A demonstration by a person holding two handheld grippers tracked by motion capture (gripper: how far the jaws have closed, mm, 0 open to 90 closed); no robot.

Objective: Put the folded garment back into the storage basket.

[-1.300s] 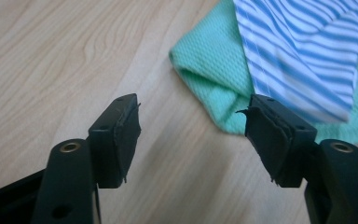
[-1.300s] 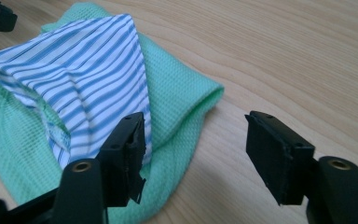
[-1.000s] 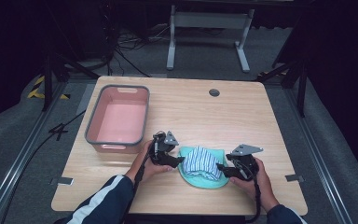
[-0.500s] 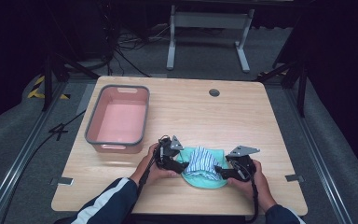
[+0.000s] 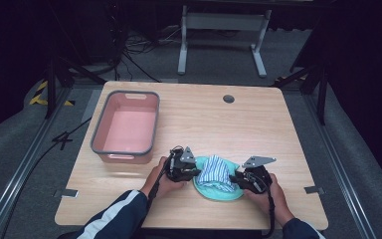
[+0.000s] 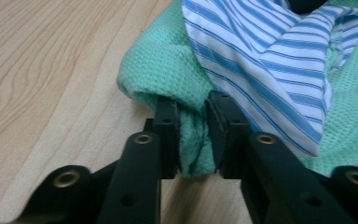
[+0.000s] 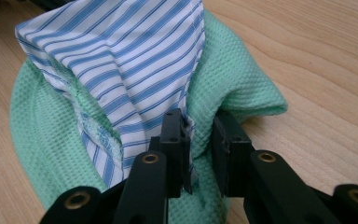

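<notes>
Pinching from both sides: my left gripper [image 5: 193,171] and right gripper [image 5: 237,179] sit at opposite edges of the green waffle cloth [image 5: 222,191], which lies on the wooden table [image 5: 248,129] near its front edge, just right of the pink bin [image 5: 127,127]. On the green cloth rests a bunched blue-and-white striped cloth [image 5: 217,172].

In the left gripper view my left gripper [image 6: 192,135] has its jaws closed on a rolled fold of the green waffle cloth [image 6: 161,74]; the striped cloth [image 6: 270,60] lies just beside the right jaw, draped over the green one, and I can't tell if it is caught too.

In the right gripper view my right gripper [image 7: 200,149] is clamped on fabric: green waffle cloth [image 7: 228,88] fills the gap between the jaws, and the hem of the striped cloth [image 7: 135,56] is pressed against the inner face of the left jaw. The green edge curls up off the table beside the right jaw.

The bin stands apart from both cloths, its inside bare pink.
</notes>
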